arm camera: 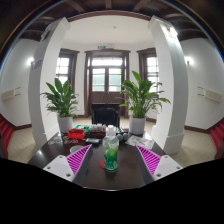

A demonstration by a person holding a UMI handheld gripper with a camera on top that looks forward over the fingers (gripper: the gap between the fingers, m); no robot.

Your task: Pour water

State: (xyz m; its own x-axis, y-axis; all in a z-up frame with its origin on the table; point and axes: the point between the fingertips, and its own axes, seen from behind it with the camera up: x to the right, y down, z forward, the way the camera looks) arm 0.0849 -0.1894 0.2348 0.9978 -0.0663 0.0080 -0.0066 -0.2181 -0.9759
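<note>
I am looking down a large hall with white pillars and a dark wooden door at the far end. Two potted plants, one [62, 100] on the left and one [140, 98] on the right, stand at the far edge of the dark table [45, 152]. A black chair [105, 114] sits behind that edge, with small items I cannot identify strewn along it. A green cup [111, 153] stands upright near the middle of the tabletop.

My worry is a knock: if I drive forward off-centre, one finger could clip the cup and tip it, spilling whatever it holds.

The gripper [111, 160] has its fingers spread wide, pads [78, 158] clear of the cup, which stands between them with a gap on each side.
</note>
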